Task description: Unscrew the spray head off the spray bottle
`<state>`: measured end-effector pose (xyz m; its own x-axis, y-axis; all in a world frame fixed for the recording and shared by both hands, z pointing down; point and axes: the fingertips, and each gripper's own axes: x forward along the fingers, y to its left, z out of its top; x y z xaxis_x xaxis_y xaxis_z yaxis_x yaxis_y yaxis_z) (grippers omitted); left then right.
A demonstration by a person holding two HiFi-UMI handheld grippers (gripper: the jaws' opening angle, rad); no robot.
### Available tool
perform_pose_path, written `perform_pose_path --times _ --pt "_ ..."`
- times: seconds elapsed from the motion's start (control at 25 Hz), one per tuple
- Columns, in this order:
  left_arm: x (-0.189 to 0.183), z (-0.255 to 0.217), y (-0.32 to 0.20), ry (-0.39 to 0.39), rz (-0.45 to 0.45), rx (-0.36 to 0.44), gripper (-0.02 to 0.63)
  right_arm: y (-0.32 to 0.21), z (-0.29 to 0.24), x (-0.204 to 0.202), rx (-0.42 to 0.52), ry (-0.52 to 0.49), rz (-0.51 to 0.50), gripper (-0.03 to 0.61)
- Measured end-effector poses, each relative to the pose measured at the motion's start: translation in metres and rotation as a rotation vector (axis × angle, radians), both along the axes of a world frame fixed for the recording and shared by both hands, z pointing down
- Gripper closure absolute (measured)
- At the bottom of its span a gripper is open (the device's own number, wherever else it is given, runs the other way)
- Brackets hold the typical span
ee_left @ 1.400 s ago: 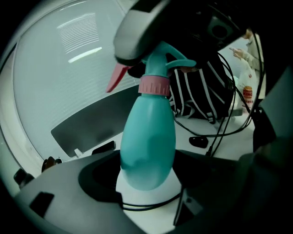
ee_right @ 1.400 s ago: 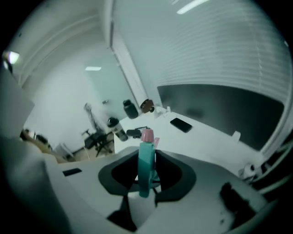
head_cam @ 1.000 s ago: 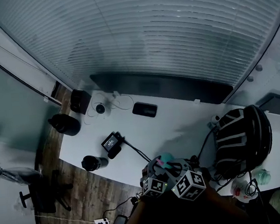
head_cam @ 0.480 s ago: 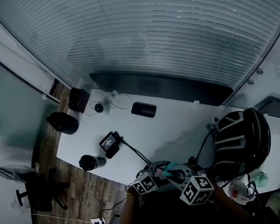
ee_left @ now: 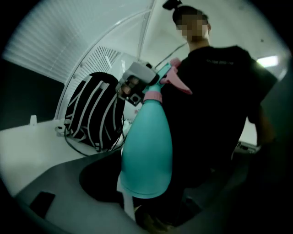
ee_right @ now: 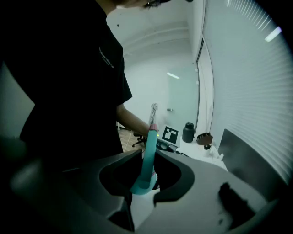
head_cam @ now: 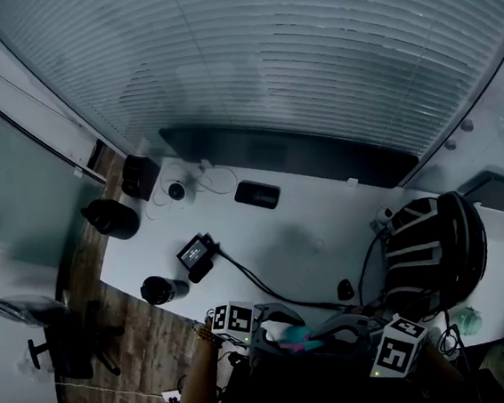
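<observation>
A teal spray bottle (ee_left: 147, 151) fills the middle of the left gripper view, its wide base between the jaws of my left gripper (ee_left: 146, 185), which is shut on the bottle body. On its neck sits the spray head (ee_left: 168, 77), teal with pink collar and trigger. My right gripper (ee_left: 135, 85) clamps that head from the side. In the right gripper view the teal head (ee_right: 145, 157) runs out from between the jaws of my right gripper (ee_right: 144, 179). The head view shows both grippers low, with the bottle (head_cam: 288, 334) between them.
A white desk (head_cam: 326, 224) lies ahead, bearing a black-and-white striped backpack (head_cam: 436, 253), a black flask (head_cam: 163, 290), a small black device with a cable (head_cam: 197, 255) and a flat black object (head_cam: 257, 195). The person's dark torso (ee_left: 215, 114) is close behind the bottle.
Both grippers have dropped toward the person and spread apart: the left cube went left, the right cube right and down. The bottle came with them off the desk edge.
</observation>
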<state>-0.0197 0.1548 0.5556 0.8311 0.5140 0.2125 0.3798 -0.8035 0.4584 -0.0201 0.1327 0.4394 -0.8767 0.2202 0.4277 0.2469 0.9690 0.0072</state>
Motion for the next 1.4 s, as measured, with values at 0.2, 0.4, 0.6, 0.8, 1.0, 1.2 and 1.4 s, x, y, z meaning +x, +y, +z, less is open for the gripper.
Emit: perform_pose_path --times 0.2,0.4,0.6,0.8,1.0,1.2,1.4 --pt "-0.028 -0.077 0.003 0.294 0.100 -0.352 0.271 -0.003 -0.066 0.006 -0.139 -0.278 0.012 0.494" --pt "-0.036 -0.108 0.002 0.478 0.082 -0.408 0.273 -0.024 -0.128 0.018 -0.187 -0.524 0.076 0.494" --pt "-0.034 -0.060 -0.070 0.455 -0.463 -0.220 0.273 -0.083 -0.116 0.035 -0.114 -0.506 0.353 0.494" --pt "-0.051 0.024 -0.143 0.147 -0.962 0.147 0.273 -0.121 -0.083 0.055 -0.116 -0.460 0.559 0.494" --pt "-0.064 0.080 -0.183 -0.066 -1.198 0.320 0.273 -0.143 -0.071 0.076 -0.163 -0.501 0.705 0.494" --pt "-0.044 0.124 -0.213 -0.192 -1.238 0.357 0.273 -0.154 -0.069 0.089 -0.216 -0.561 0.796 0.494" --pt "-0.021 0.155 -0.236 -0.288 -1.183 0.370 0.273 -0.154 -0.070 0.093 -0.216 -0.573 0.821 0.494"
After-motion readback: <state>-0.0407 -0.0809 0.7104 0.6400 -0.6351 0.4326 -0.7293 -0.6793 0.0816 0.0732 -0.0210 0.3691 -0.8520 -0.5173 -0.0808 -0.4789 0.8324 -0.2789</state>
